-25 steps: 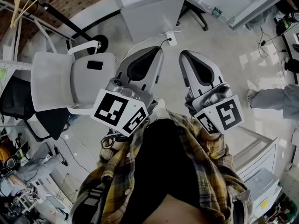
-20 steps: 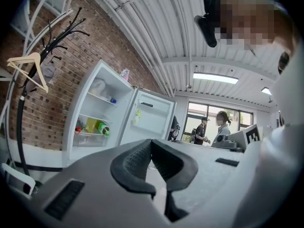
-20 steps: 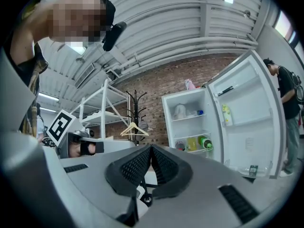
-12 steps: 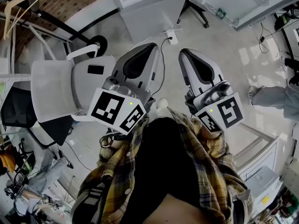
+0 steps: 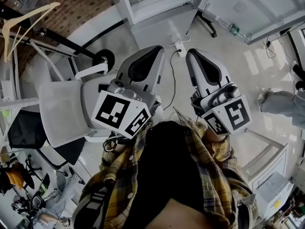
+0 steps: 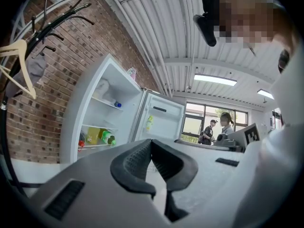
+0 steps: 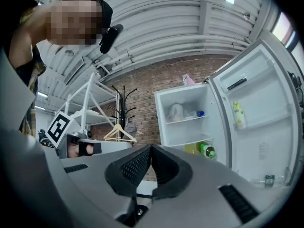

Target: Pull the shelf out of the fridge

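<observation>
The fingers (image 6: 135,163) of the left gripper (image 6: 152,142) are pressed together on nothing, and the right gripper (image 7: 151,147) just beside it is likewise closed and empty. The shelf (image 7: 186,119) lies well apart from both, far ahead inside the open fridge (image 7: 159,122) against the brick wall (image 7: 142,91).

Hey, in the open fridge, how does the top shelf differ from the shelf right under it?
The top shelf carries a pale rounded item and a small blue-capped thing; the shelf under it looks bare. Below the top shelf is empty space; below the shelf under it stand a yellow container and a green bottle. Both are thin, pale and inside the fridge.
</observation>
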